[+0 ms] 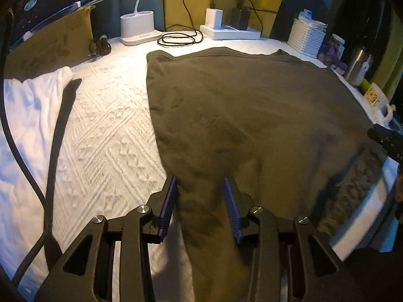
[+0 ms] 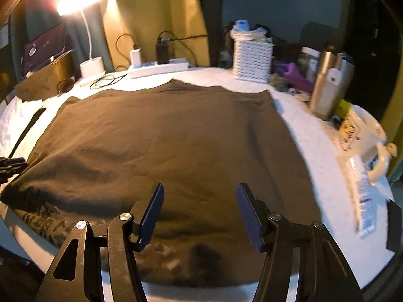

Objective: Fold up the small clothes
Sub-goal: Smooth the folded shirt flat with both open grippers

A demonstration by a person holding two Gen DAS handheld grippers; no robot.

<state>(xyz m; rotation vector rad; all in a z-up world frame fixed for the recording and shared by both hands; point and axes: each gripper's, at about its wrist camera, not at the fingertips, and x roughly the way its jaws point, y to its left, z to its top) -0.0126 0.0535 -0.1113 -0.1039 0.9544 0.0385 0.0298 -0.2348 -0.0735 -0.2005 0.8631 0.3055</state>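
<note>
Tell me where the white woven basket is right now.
The white woven basket stands at the far edge of the bed, right of the power strip and left of the steel bottle, beyond the brown shirt.

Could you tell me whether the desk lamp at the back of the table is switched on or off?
On: the desk lamp glows brightly in the right wrist view.

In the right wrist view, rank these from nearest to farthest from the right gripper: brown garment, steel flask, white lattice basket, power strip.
From the right gripper, nearest first:
1. Brown garment, spread directly beneath and ahead of the open fingers.
2. Steel flask, standing to the right.
3. White lattice basket, far edge, right of centre.
4. Power strip, far edge, left of centre; basket and strip are close to call.
</note>
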